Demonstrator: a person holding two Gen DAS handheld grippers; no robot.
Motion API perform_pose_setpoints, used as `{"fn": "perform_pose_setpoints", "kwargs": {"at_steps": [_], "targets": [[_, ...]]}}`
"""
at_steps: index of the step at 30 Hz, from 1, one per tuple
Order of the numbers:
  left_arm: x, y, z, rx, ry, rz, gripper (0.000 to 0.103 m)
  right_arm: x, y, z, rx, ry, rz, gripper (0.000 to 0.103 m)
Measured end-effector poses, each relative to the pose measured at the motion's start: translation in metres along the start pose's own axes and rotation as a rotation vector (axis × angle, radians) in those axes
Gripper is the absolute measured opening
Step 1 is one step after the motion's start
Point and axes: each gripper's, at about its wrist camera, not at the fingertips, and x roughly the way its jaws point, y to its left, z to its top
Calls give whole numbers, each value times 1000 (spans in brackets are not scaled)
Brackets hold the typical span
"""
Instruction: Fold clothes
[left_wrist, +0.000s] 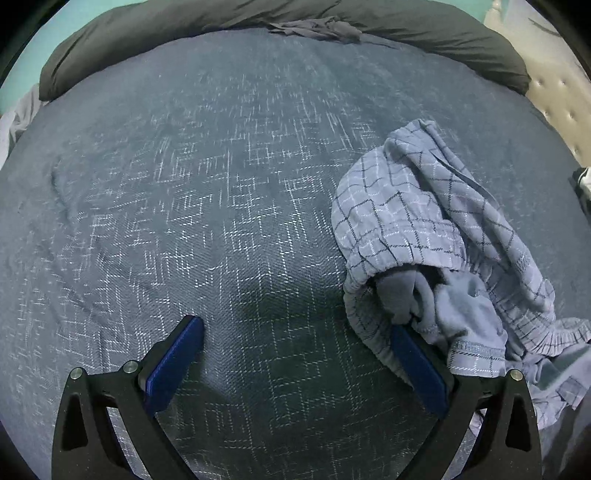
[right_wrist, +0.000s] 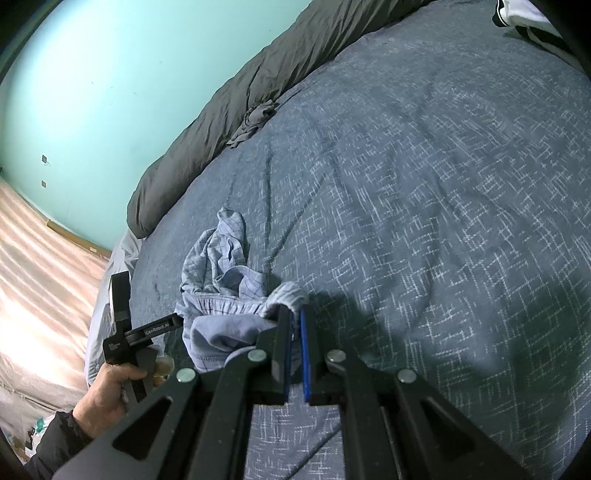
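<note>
broadly, the blue bedspread (left_wrist: 229, 192) carries crumpled checked shorts (left_wrist: 424, 221) near its edge. right gripper (right_wrist: 294, 321) pinches their waistband; left gripper (left_wrist: 295, 332) gapes alongside, empty. that thin pinch could slip when lifted.

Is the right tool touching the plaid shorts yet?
Touching. In the right wrist view, the right tool is shut on a bunched fold of the plaid shorts, which wraps over its fingertips above the bedspread.
</note>
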Motion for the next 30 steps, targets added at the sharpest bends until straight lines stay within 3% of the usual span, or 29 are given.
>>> {"fn": "perform_pose_setpoints", "kwargs": {"at_steps": [17, 19, 21, 23, 28, 30], "targets": [[4, 0, -6, 9, -20, 0, 103, 1, 2, 0, 1, 0, 1, 4], [-2, -1, -6, 11, -39, 3, 100, 1, 2, 0, 2, 0, 1, 4], [-10, -3, -8, 40, -73, 8, 89, 0, 1, 0, 2, 1, 1, 4], [-17, -6, -10, 61, -101, 9, 85, 0, 0, 0, 4, 2, 0, 4], [-39, -2, -13, 75, -183, -27, 82, 0, -1, 1, 7, -1, 1, 4], [-38, 1, -14, 101, -182, -12, 73, 0, 0, 0, 6, 0, 1, 4]]}}
